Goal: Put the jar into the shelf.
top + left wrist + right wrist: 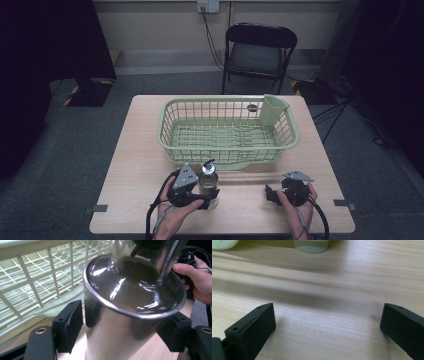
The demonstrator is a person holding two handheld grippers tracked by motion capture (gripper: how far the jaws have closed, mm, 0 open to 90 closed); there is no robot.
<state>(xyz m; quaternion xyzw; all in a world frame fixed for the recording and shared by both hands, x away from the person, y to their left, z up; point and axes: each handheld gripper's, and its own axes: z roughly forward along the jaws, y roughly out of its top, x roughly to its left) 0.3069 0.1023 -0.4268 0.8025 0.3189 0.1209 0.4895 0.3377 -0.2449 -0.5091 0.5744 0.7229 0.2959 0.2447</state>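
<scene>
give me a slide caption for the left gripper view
Left gripper jaws flank a shiny steel bottle on the wooden table, beside the green basket.

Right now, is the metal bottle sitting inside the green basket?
No, the metal bottle stands on the table in front of the green basket, between the jaws of the left tongs.
</scene>
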